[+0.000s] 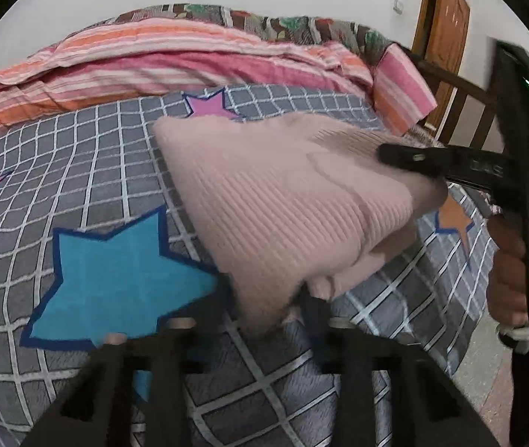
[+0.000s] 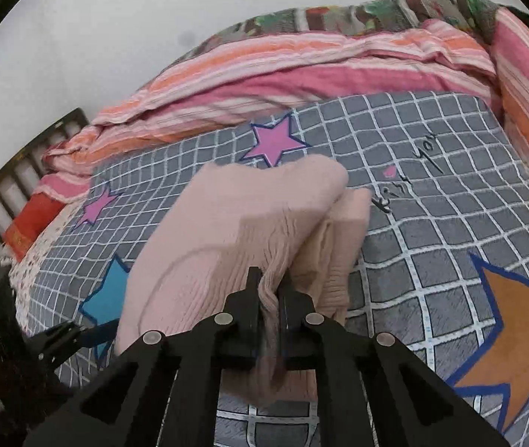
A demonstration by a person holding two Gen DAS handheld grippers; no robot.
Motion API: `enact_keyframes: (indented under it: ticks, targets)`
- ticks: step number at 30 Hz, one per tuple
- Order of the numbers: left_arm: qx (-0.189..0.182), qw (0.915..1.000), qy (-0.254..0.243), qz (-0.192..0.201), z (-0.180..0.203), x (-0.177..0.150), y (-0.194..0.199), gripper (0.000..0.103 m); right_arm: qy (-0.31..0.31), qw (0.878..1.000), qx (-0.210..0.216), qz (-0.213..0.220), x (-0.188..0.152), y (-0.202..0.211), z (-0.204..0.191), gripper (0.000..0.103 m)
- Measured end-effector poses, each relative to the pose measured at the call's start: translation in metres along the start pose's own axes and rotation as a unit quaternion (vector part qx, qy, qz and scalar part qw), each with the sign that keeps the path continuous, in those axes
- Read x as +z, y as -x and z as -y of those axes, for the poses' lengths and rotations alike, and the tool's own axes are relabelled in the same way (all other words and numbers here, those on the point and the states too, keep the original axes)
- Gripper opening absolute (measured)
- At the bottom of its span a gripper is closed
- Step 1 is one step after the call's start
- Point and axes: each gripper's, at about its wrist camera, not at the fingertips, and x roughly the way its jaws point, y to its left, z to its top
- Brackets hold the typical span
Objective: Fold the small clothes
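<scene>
At the lower left of the left wrist view the left tongs (image 1: 242,320) pinch the pink sweater's (image 1: 283,201) near corner, lifted over the checked bed (image 1: 107,164). Right of centre, the right tongs (image 2: 268,290) are pressed onto its bunched edge. Mid-fold, I'd say; next, lay it flat.

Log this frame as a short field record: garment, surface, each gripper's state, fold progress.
garment: pink ribbed knit, partly doubled over, lifted at two edges
surface: grey grid bedsheet with stars
left gripper: fingers around the near edge; grip unclear
right gripper: shut on bunched knit edge
background: striped pink quilt
fold progress: mid-fold, not laid flat
</scene>
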Motion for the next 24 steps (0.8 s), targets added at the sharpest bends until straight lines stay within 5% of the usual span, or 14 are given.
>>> enact_keyframes:
  ticks: [3,7,9,14,18,19,20,21,24]
  targets:
    - [-0.009,0.9999,0.006,0.004,-0.005,-0.003,0.0,0.02,-0.022,0.998,0.02,0.055,-0.013,0.028,0.012,0.004]
    - [-0.018,0.9997,0.014,-0.001,-0.006,-0.007,-0.001,0.025,-0.046,0.999,-0.013,-0.018,-0.042,-0.006,0.03,0.004]
    - [-0.016,0.9998,0.015,-0.005,-0.009,-0.009,0.003,0.028,-0.046,0.999,-0.008,-0.005,-0.043,0.0,0.028,0.007]
    - [-0.016,0.9989,0.043,0.011,-0.027,-0.019,0.026,0.035,-0.043,0.998,-0.003,0.035,-0.015,0.012,0.026,0.042]
    - [-0.009,0.997,0.075,0.016,-0.046,-0.021,0.033,0.038,-0.059,0.998,-0.012,0.018,0.01,-0.018,0.034,0.042]
    - [-0.006,0.9967,0.079,0.016,-0.05,-0.02,0.033,0.038,-0.065,0.998,-0.014,0.003,0.014,-0.028,0.036,0.036]
    - [-0.003,0.9965,0.082,0.017,-0.053,-0.019,0.033,0.038,-0.065,0.998,-0.009,-0.007,0.017,-0.034,0.034,0.015]
    - [0.0,0.9963,0.084,0.018,-0.055,-0.019,0.034,0.038,-0.053,0.999,0.0,-0.008,0.019,-0.035,0.031,0.015]
    - [0.0,0.9953,0.092,0.029,-0.061,-0.016,0.037,0.038,0.012,0.998,0.017,0.068,0.014,-0.004,0.025,0.013]
